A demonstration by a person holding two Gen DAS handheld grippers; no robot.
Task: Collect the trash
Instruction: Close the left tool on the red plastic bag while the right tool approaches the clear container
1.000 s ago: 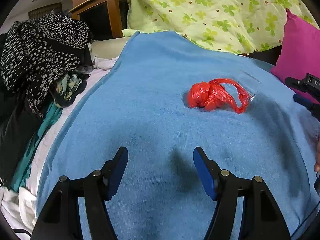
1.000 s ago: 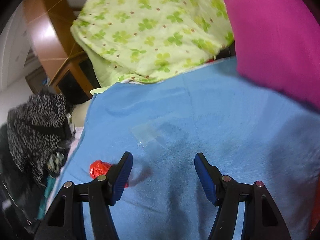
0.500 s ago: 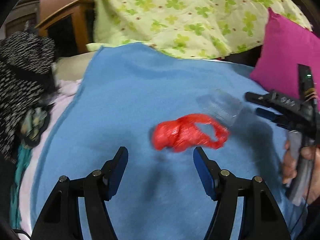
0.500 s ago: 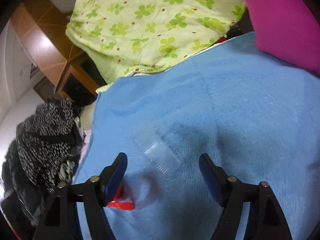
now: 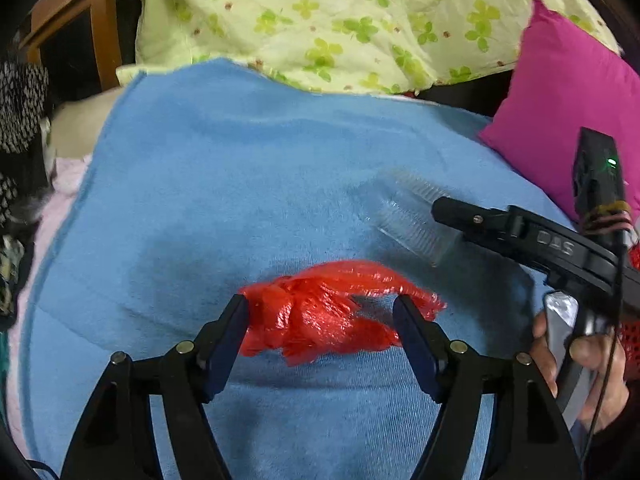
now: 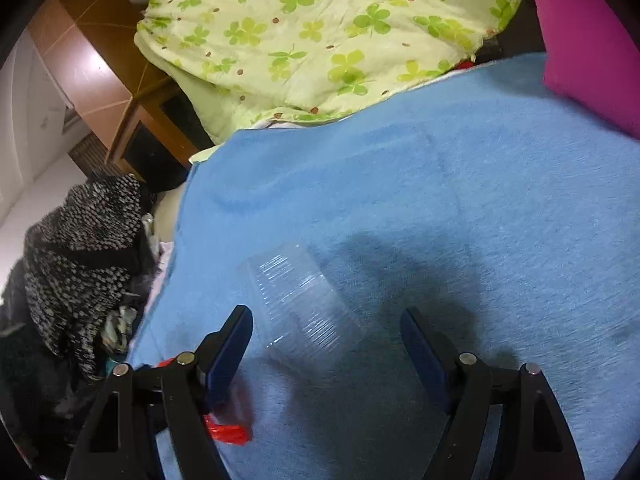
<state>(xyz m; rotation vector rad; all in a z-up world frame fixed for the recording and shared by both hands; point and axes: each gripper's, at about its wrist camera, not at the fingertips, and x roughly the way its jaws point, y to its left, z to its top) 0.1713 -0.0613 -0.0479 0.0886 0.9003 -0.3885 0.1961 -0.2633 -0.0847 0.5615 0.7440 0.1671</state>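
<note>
Fingers of the left gripper (image 5: 320, 332) are standing wide apart around the crumpled red plastic bag (image 5: 332, 316), which is lying on the blue blanket (image 5: 240, 184) – whether the pads are touching it cannot be told. Only the left wrist view is showing the bag whole, and the right gripper (image 5: 444, 210) from the side, a hand (image 5: 580, 364) gripping its handle, its tip reaching over the clear plastic container (image 5: 412, 216) just beyond the bag.

Seen from its own camera, the right gripper (image 6: 326, 344) is also spread wide, the clear container (image 6: 300, 308) lying between its fingers – only a red scrap of the bag (image 6: 228, 432) is peeking past the left finger. Farther out are lying a green clover quilt (image 6: 320, 32), a magenta pillow (image 5: 560, 120) and a speckled black-and-white garment (image 6: 80, 248).
</note>
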